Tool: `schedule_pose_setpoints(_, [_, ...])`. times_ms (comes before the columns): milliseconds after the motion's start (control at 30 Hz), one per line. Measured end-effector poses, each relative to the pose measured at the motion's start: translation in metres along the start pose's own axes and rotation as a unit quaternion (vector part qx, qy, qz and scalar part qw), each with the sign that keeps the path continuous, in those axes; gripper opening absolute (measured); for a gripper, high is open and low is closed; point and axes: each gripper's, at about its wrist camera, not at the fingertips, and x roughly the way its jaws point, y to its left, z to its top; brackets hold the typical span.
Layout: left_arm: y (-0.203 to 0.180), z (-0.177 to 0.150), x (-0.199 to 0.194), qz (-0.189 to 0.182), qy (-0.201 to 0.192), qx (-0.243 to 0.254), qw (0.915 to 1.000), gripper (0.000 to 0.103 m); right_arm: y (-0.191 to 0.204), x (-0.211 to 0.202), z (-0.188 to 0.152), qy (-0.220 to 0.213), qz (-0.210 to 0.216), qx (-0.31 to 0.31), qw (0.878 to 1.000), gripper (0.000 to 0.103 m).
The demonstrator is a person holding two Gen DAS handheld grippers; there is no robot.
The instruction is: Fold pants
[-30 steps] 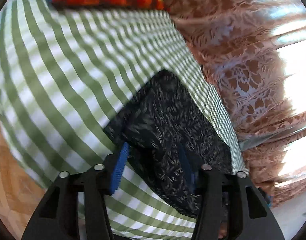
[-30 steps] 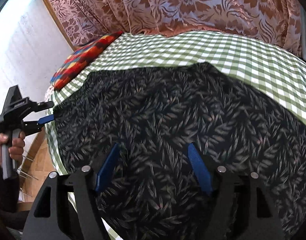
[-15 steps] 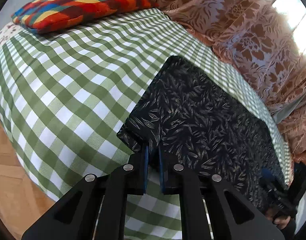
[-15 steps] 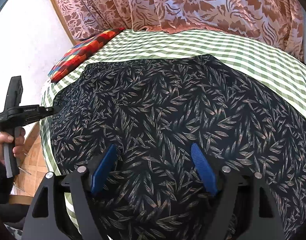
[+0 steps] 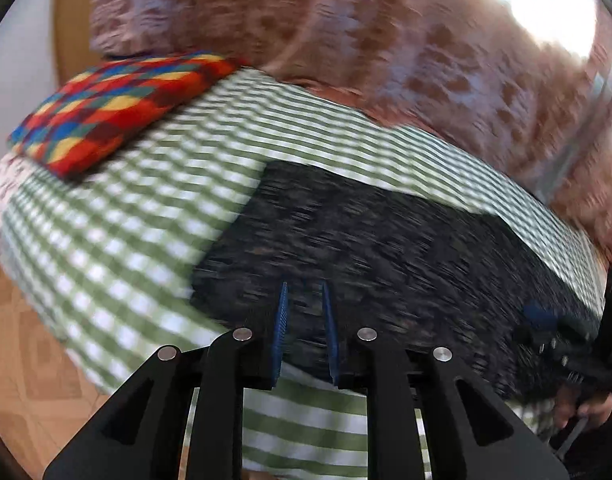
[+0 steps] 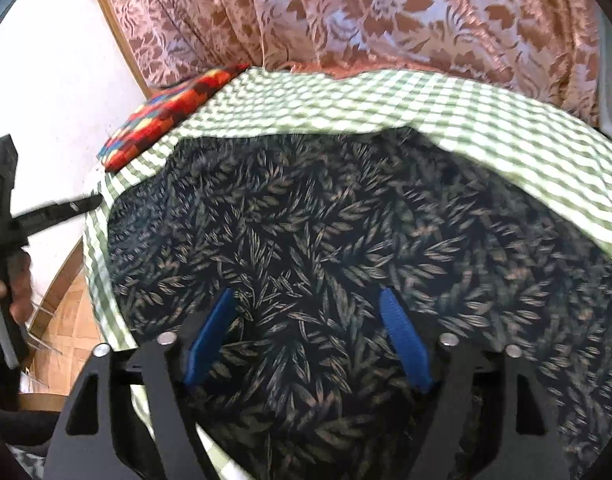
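Left gripper (image 5: 304, 332) has its blue fingers (image 5: 281, 330) a little way apart, with the near edge of the dark leafy pants (image 5: 386, 248) between them, but the blur hides whether they pinch the cloth. Right gripper (image 6: 306, 336) is spread wide, its blue fingers (image 6: 402, 338) low over the pants with cloth showing between them. Pants lie flat on the green checked sheet (image 5: 118, 216), near a bright pillow (image 5: 118, 100) and a brown curtain (image 6: 386, 16).
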Motion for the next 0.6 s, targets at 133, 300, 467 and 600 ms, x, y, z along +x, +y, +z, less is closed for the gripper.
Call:
schedule_pose_setpoints(133, [-0.06, -0.013, 0.01, -0.034, 0.009, 0.096, 0.9947, 0.016, -0.007, -0.03, -0.007, -0.016, -0.006, 0.003, 1.0, 0.052])
schedule_pose_setpoints(300, [-0.095, -0.029, 0.03, -0.031, 0.035, 0.137, 0.9895, 0.016, -0.021, -0.052, -0.03, -0.005, -0.037, 0.003, 0.999, 0.045])
schedule_pose_setpoints(467, [-0.099, -0.032, 0.042, -0.011, 0.037, 0.137, 0.9898, 0.017, -0.034, -0.057, -0.065, 0.027, -0.091, -0.004, 0.996, 0.045])
schedule_pose_setpoints(600, [-0.1, -0.034, 0.044, -0.006, 0.035, 0.134, 0.9904, 0.017, -0.041, -0.058, -0.08, 0.009, -0.084, 0.007, 0.996, 0.046])
